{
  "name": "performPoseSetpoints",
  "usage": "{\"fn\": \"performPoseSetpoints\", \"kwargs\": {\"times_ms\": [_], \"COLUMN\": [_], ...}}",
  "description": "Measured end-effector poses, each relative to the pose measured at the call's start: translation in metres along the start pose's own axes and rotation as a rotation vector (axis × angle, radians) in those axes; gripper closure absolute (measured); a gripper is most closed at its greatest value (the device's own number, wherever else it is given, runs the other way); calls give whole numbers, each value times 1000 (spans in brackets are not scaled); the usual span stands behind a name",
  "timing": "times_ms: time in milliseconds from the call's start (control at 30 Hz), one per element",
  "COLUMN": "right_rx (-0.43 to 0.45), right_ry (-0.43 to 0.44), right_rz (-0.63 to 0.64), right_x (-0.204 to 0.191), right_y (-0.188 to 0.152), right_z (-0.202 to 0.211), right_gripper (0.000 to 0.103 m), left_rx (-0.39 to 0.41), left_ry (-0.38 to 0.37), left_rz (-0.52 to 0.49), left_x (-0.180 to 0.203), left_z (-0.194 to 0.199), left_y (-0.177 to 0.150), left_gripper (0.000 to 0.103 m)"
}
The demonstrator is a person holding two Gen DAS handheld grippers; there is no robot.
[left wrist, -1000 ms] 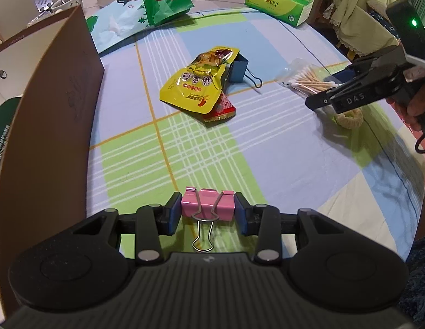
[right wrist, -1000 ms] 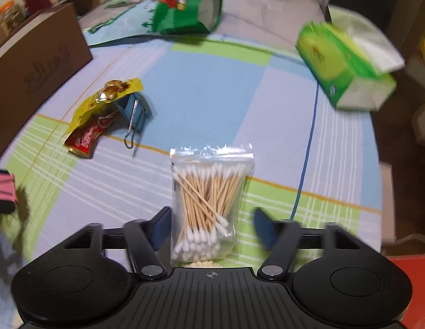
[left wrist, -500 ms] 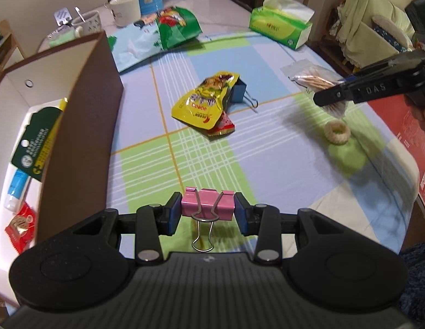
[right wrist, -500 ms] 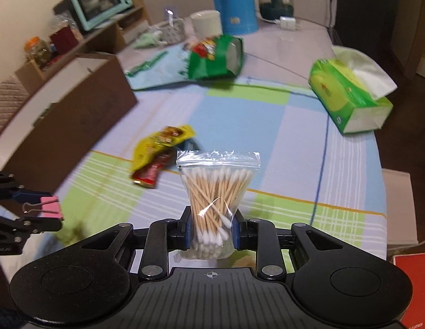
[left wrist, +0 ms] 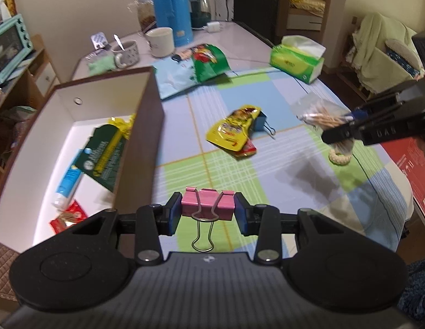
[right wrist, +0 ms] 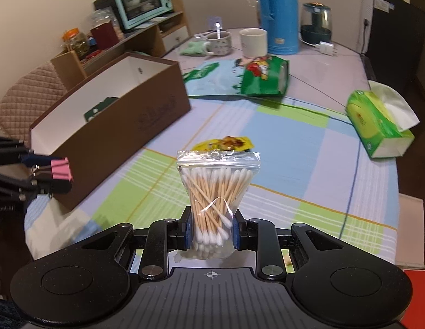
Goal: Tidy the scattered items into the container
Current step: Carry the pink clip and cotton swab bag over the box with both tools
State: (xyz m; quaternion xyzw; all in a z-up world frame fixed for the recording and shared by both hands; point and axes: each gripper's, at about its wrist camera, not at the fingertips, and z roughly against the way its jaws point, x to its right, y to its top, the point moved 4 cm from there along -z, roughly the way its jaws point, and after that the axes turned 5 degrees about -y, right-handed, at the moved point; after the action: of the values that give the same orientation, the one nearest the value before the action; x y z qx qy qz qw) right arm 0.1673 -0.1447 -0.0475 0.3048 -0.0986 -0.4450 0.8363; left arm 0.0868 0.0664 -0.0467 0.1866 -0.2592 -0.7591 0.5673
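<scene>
The left gripper (left wrist: 208,213), jaws clamped on the pink binder clip (left wrist: 207,205), hangs just right of the open box (left wrist: 146,126), nearer it than the right gripper (right wrist: 211,231), whose jaws pinch the cotton-swab bag (right wrist: 216,192).

Left claw (left wrist: 208,213) and right claw (right wrist: 211,233) are both raised, each clamped on a load.

Both wrist cams look forward and down over the surface (left wrist: 281,164), sharing the brown box (left wrist: 141,142) (right wrist: 124,126).
</scene>
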Motion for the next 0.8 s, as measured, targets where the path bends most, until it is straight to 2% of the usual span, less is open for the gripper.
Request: {"fn": "performPoseSetpoints", "kwargs": {"times_ms": [400,800], "right_rx": [18,20], "right_ry": [39,68], "right_rz": [48,81], "right_x": [-42,-85], "right_y": [8,26], "right_z": [-1,-17], "right_gripper": [77,77], "left_rx": [36,64], "left_ry": [28,44], "left_rz": [15,25], "left_x": [-22,-63], "left_z": [32,50], "left_y": [-8,-13], "left_gripper": [68,68]}}
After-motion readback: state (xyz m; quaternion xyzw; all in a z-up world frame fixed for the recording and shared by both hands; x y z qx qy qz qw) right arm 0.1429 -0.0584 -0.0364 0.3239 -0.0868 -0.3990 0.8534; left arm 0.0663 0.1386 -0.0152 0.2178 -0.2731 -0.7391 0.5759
